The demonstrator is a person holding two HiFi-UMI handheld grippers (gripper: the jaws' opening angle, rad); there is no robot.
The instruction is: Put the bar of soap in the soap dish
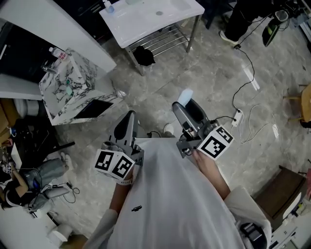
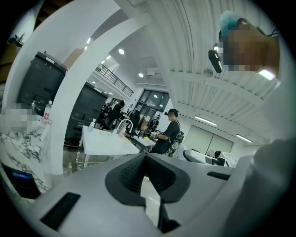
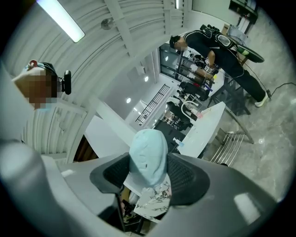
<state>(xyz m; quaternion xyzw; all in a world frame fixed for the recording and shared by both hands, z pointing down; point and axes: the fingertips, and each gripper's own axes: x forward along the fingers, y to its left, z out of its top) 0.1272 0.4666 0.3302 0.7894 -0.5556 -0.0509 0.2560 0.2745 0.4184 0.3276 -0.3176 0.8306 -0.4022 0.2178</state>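
Note:
A pale blue bar of soap (image 3: 148, 155) sits clamped between the black ribbed pads of my right gripper (image 3: 149, 172); it sticks out past the tips. In the head view the same soap (image 1: 185, 95) shows at the tip of the right gripper (image 1: 182, 104), held close in front of the person's chest above the floor. My left gripper (image 1: 129, 116) is beside it, just to the left. Its jaws meet at the pads (image 2: 135, 172) with nothing between them. I cannot make out a soap dish in any view.
A white washbasin table (image 1: 150, 22) with a small bottle (image 1: 108, 6) stands far ahead. A marble-patterned cabinet (image 1: 73, 92) is at the left. Cables (image 1: 243, 104) trail over the stone floor at the right. A person (image 1: 243, 19) stands at the top right.

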